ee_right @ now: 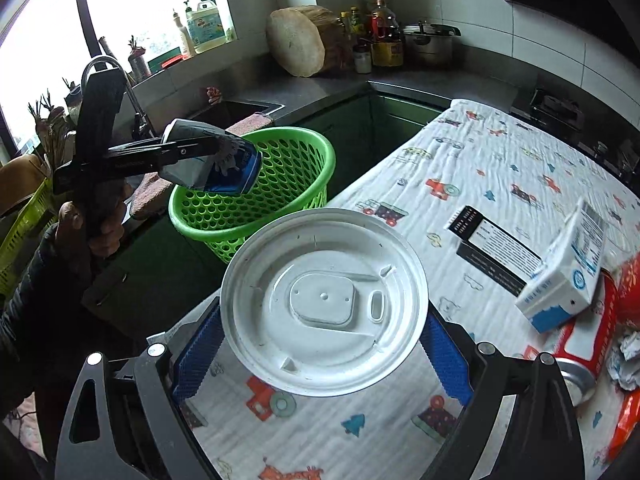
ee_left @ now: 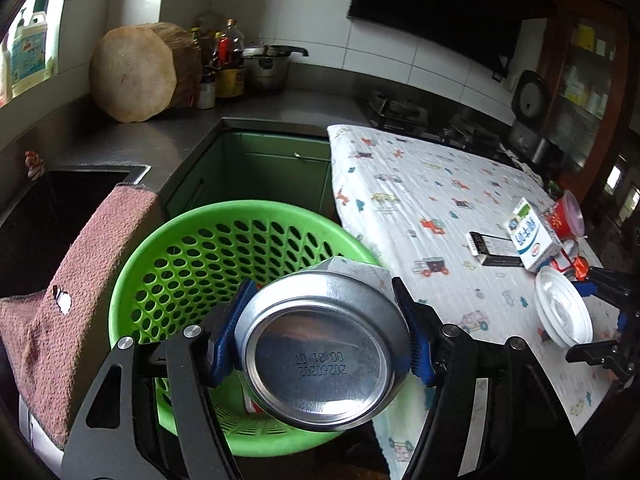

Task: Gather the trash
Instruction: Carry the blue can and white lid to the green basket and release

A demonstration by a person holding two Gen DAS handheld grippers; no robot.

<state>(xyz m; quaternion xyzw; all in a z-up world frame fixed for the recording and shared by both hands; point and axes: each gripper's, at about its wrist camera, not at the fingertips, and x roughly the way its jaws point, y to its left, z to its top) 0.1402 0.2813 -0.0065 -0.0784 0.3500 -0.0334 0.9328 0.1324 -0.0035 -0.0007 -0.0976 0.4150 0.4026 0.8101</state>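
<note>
Left gripper [ee_left: 322, 344]: blue pads pinch a crushed can [ee_left: 320, 356], base toward camera, held above the near rim of the green basket [ee_left: 168, 264]. Right gripper [ee_right: 320, 340]: pads spread wide and clamp a white lid [ee_right: 324, 300] at opposite edges, above the table's near-left edge. Basket stands off the table, just beside the printed cloth [ee_right: 500, 168]; open cloth lies between lid and basket. Further right: black box [ee_right: 496, 252], milk carton [ee_right: 568, 276], red can [ee_right: 584, 344], clustered. Counter [ee_left: 168, 136] beyond.
</note>
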